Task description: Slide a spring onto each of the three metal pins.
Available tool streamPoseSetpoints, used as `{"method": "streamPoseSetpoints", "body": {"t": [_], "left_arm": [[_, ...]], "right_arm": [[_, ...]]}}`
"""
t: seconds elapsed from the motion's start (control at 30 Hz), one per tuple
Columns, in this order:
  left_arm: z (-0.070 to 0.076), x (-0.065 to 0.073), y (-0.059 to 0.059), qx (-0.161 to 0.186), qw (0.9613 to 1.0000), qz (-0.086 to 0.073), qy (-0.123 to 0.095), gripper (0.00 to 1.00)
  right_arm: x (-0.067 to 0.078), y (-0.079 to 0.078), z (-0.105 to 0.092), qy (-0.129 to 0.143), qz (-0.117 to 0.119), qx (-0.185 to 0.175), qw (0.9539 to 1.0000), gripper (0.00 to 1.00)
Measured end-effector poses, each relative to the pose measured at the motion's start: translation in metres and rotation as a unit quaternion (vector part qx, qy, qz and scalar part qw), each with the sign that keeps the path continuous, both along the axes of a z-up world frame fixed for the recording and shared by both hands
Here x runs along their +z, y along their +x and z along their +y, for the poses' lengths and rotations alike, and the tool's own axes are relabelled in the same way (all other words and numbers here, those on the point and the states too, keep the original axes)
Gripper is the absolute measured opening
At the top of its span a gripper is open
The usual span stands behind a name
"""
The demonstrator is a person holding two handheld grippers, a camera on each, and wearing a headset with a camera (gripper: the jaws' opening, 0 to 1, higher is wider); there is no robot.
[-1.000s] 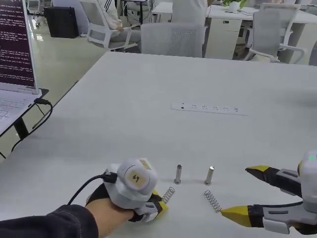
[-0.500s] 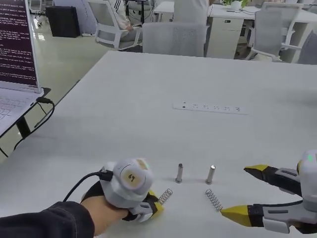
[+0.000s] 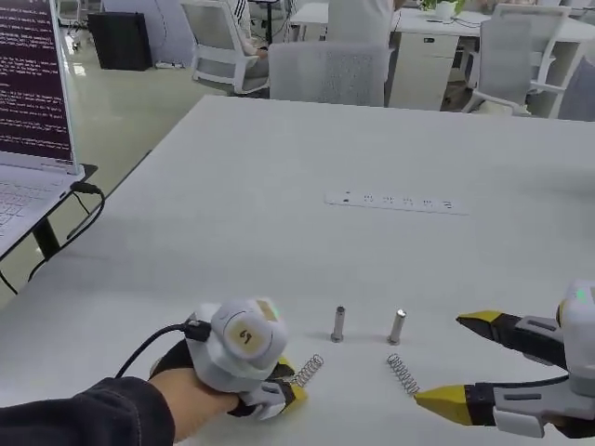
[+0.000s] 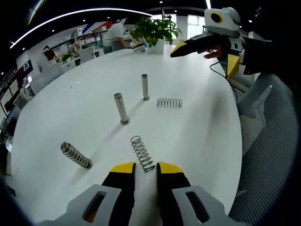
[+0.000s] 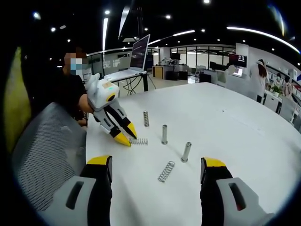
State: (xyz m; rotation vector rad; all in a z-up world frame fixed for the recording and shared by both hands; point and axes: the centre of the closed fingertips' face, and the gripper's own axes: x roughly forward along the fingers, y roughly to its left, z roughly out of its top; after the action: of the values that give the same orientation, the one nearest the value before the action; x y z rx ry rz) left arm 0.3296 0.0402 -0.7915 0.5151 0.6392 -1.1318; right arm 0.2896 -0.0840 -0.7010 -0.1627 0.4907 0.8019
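Two bare metal pins (image 3: 338, 323) (image 3: 397, 326) stand upright near the table's front edge. My left gripper (image 3: 290, 388) sits low on the table, left of the pins. Its jaws are nearly together on the near end of a spring (image 4: 142, 153) that points toward the pins. A second spring (image 3: 402, 373) lies loose in front of the right pin. My right gripper (image 3: 460, 360) is wide open just right of that loose spring (image 5: 166, 171), not touching it. Behind the left gripper (image 5: 124, 136) stands a third pin with a spring around it (image 5: 146, 117).
A white power strip (image 3: 395, 202) lies across the middle of the white table (image 3: 279, 186). A laptop (image 3: 33, 93) stands on a stand off the left edge, with a black cable hanging down. Office chairs (image 3: 325, 74) line the far side.
My left gripper has drawn slightly left and toward me, and the spring in its tips has come along, away from the left pin. The right gripper has stayed put and open.
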Motion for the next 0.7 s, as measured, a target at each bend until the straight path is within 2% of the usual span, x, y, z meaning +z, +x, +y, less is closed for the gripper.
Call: {"method": "streamPoseSetpoints", "body": {"t": [0.3, 0.7], "left_arm": [[0.0055, 0.0017, 0.0051, 0.012, 0.9998, -0.014, 0.006, 0.04], [0.0068, 0.0019, 0.0052, 0.014, 0.9998, -0.011, 0.007, 0.03]], "right_arm": [[0.0001, -0.0007, 0.0018, 0.002, 0.001, 0.003, 1.0000, 0.75], [0.0006, -0.0018, 0.0028, 0.001, 0.003, 0.006, 1.0000, 0.74]]}}
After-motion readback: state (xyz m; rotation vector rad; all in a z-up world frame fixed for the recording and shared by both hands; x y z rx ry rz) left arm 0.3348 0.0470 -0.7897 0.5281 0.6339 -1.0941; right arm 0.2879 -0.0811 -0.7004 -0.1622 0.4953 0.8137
